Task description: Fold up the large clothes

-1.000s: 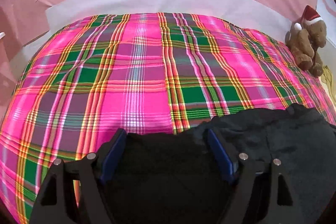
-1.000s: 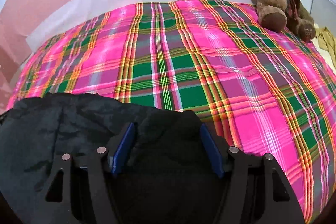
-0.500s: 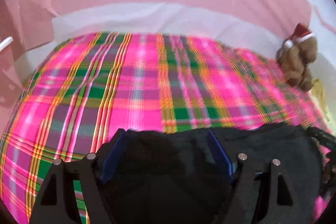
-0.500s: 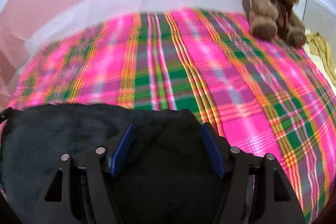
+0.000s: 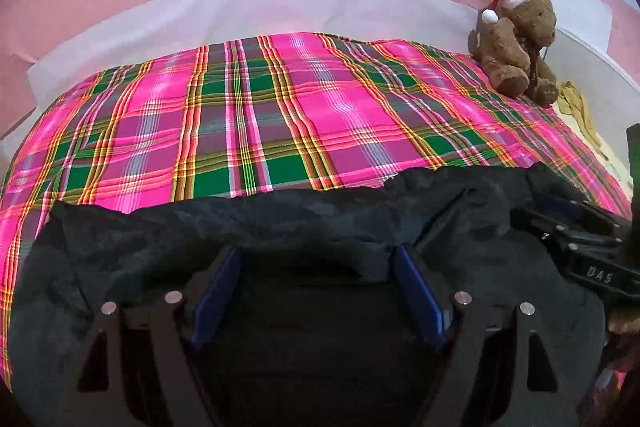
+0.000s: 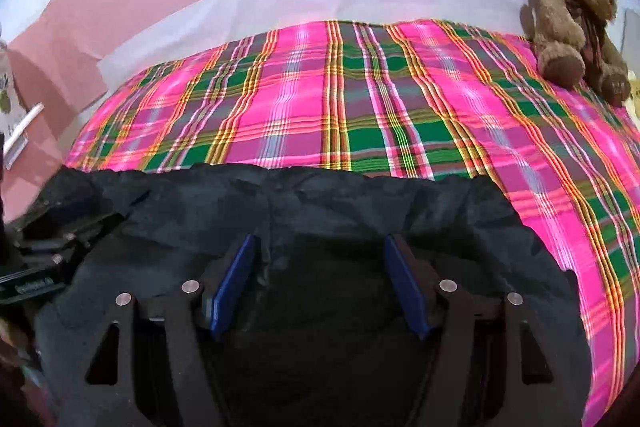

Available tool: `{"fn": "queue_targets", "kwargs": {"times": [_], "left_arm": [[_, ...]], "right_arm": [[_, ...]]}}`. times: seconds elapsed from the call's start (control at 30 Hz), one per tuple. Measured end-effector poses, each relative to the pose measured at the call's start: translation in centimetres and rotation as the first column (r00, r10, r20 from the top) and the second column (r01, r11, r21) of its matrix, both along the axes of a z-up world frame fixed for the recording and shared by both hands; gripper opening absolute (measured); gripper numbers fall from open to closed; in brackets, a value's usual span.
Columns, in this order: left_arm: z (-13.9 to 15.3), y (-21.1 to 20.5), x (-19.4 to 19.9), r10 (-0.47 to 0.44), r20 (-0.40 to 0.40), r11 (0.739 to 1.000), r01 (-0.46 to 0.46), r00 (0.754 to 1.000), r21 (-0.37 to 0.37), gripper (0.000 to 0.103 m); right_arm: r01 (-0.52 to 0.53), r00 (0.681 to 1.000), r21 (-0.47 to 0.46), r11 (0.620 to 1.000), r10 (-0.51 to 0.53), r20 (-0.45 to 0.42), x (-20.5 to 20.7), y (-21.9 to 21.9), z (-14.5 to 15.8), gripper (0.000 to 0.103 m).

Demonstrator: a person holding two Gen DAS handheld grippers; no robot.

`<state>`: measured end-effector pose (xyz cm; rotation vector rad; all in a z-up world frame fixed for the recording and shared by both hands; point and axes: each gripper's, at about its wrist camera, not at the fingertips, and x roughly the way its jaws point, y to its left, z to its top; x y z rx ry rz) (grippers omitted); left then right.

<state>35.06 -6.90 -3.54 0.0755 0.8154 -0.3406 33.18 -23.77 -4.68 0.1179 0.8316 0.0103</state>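
Observation:
A large black garment (image 5: 280,227) lies on the near part of a bed with a pink and green plaid cover (image 5: 280,115). It also shows in the right wrist view (image 6: 360,203). My left gripper (image 5: 318,259) is open, its blue pads wide apart over the black cloth. My right gripper (image 6: 320,247) is open too, over the same garment further right. The right gripper also shows at the right edge of the left wrist view (image 5: 576,227). The left gripper shows at the left edge of the right wrist view (image 6: 52,239).
A brown teddy bear with a red Santa hat (image 5: 520,47) sits at the bed's far right corner; it also shows in the right wrist view (image 6: 576,19). A yellowish cloth (image 5: 576,107) lies beside it. A white headboard strip (image 5: 280,7) and pink wall lie behind.
Both grippers have pulled back and apart. More of the black garment now shows spread wide along the near edge, and each gripper has come into the other's view.

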Motion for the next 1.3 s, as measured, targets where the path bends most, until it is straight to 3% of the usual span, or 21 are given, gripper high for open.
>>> {"fn": "queue_targets", "kwargs": {"times": [0.1, 0.2, 0.37, 0.47, 0.57, 0.77, 1.0, 1.1, 1.3], "left_arm": [[0.1, -0.5, 0.1, 0.006, -0.012, 1.000, -0.006, 1.000, 0.029, 0.081], [2.1, 0.6, -0.7, 0.003, -0.018, 1.000, -0.003, 1.000, 0.030, 0.078], [4.9, 6.9, -2.3, 0.043, 0.104, 0.998, -0.047, 0.994, 0.037, 0.079], [3.0, 10.9, -0.5, 0.137, 0.057, 0.989, -0.140, 0.989, 0.056, 0.078], [0.8, 13.0, 0.6, 0.174, -0.003, 0.985, -0.174, 0.985, -0.017, 0.079], [-1.2, 12.4, 1.1, 0.193, 0.000, 0.981, -0.193, 0.981, -0.031, 0.081], [-0.4, 12.5, 1.1, 0.201, -0.020, 0.979, -0.202, 0.979, -0.019, 0.080], [2.1, 13.4, -0.5, 0.206, 0.012, 0.978, -0.205, 0.978, -0.043, 0.080], [5.7, 15.1, -7.3, 0.172, 0.102, 0.981, -0.162, 0.980, -0.108, 0.080]], "right_arm": [[0.018, 1.000, -0.018, 1.000, -0.018, -0.002, 0.2, 0.5, -0.6, 0.066], [0.014, 1.000, -0.012, 1.000, -0.014, -0.016, 0.0, 0.2, 0.7, 0.066], [0.045, 0.996, -0.034, 0.998, -0.042, 0.073, -3.7, -2.3, 4.6, 0.066], [0.119, 0.992, -0.059, 0.991, -0.117, 0.041, -3.7, -5.4, 3.4, 0.066], [0.159, 0.987, -0.003, 0.987, -0.159, -0.010, -2.9, -7.6, 1.1, 0.066], [0.161, 0.987, -0.028, 0.986, -0.162, -0.012, -1.5, -7.1, -0.6, 0.066], [0.170, 0.984, -0.028, 0.985, -0.171, -0.038, -1.3, -7.2, -1.1, 0.067], [0.188, 0.980, -0.057, 0.980, -0.191, -0.051, -2.0, -7.1, 0.9, 0.067], [0.131, 0.989, -0.052, 0.990, -0.127, 0.077, -8.8, -5.2, 6.9, 0.067]]}}
